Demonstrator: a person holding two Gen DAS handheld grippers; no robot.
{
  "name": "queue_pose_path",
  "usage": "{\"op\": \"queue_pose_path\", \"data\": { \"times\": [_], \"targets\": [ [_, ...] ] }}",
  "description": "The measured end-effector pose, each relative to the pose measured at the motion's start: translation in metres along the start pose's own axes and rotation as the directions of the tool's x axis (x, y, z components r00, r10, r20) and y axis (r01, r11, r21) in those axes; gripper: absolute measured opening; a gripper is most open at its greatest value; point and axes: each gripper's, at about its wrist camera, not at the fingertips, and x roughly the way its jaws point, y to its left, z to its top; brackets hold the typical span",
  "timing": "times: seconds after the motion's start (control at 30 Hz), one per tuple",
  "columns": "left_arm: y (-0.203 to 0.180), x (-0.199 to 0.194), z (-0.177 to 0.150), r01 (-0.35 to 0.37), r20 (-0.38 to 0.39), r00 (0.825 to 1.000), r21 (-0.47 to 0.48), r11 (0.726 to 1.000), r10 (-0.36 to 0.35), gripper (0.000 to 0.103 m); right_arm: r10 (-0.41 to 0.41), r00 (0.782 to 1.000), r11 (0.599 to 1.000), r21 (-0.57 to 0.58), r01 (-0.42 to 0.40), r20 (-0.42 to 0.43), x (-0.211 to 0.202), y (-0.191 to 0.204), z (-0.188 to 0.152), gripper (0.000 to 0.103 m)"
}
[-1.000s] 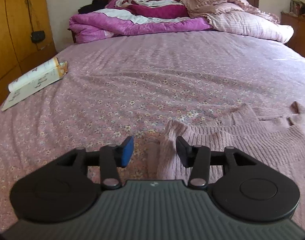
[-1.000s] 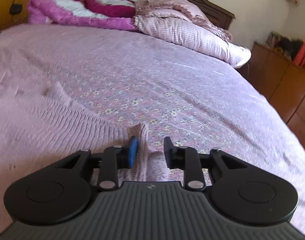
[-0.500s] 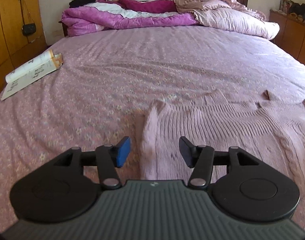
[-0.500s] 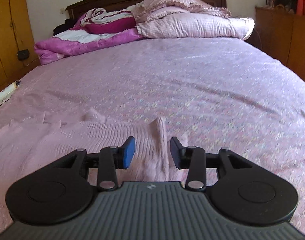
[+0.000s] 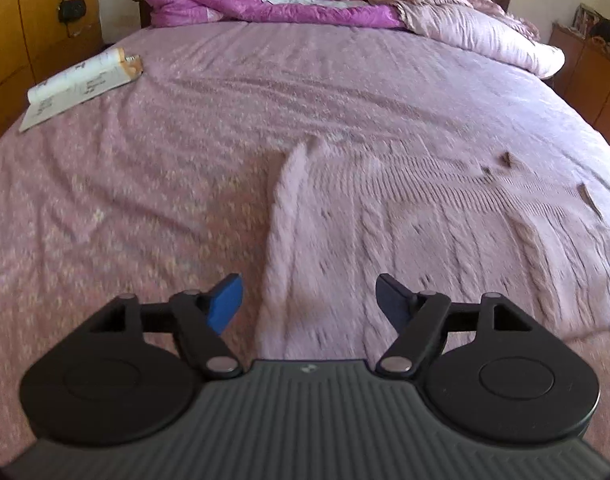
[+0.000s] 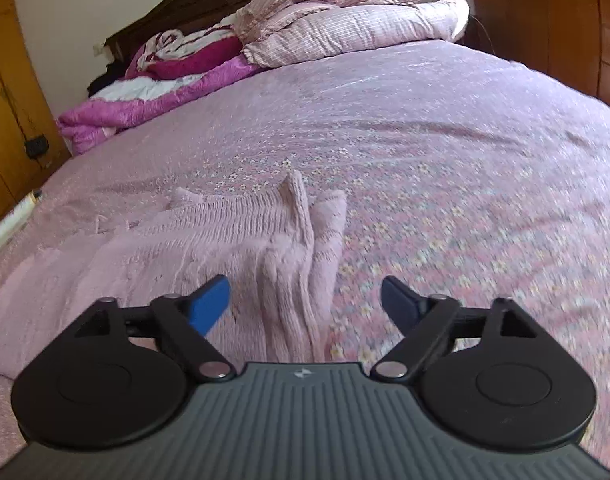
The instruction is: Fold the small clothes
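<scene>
So the pink knit sweater (image 5: 405,216) lies spread flat on the bed (image 5: 265,80), not yet folded. Left gripper (image 5: 309,300) and right gripper (image 6: 305,304) jaws have just been opening, released, each over a pinched-up ridge.

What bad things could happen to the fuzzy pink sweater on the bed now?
1. Both grippers, the left gripper and right gripper, have just been opening and press on nothing, so the pale pink cable-knit sweater lies loose and may settle crooked.
2. A pinched ridge stands up at its edge; folding over it might trap a lump.
3. The sweater's colour nearly matches the pink flowered bedsheet, so the next grab could catch the sheet too.
</scene>
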Motion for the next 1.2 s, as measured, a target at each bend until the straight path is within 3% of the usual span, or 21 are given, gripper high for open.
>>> {"op": "queue_pose_path", "data": {
  "times": [0.3, 0.47, 0.67, 0.93, 1.2],
  "targets": [
    [-0.017, -0.014, -0.024, -0.011, -0.037, 0.999, -0.012, 1.000, 0.011, 0.075, 0.062, 0.995, 0.992, 0.117, -0.052, -0.079, -0.008, -0.024, -0.023, 0.095],
    [-0.021, -0.013, -0.031, 0.010, -0.070, 0.997, -0.037, 0.999, -0.012, 0.075, 0.065, 0.993, 0.992, 0.111, -0.053, -0.103, -0.001, -0.022, -0.026, 0.098],
    [-0.020, -0.010, -0.037, -0.019, -0.093, 0.996, -0.072, 0.997, 0.012, 0.075, 0.078, 0.990, 0.990, 0.122, -0.064, -0.114, 0.008, -0.020, -0.020, 0.101],
    [-0.029, -0.018, -0.037, 0.016, -0.110, 0.994, -0.103, 0.995, -0.028, 0.075, 0.230, 0.965, 0.953, 0.227, -0.198, -0.126, 0.019, -0.029, -0.016, 0.102],
    [-0.033, -0.017, -0.039, 0.033, -0.116, 0.992, -0.114, 0.993, -0.047, 0.075, 0.304, 0.947, 0.910, 0.326, -0.257, -0.102, 0.035, -0.032, -0.010, 0.102]
  ]
}}
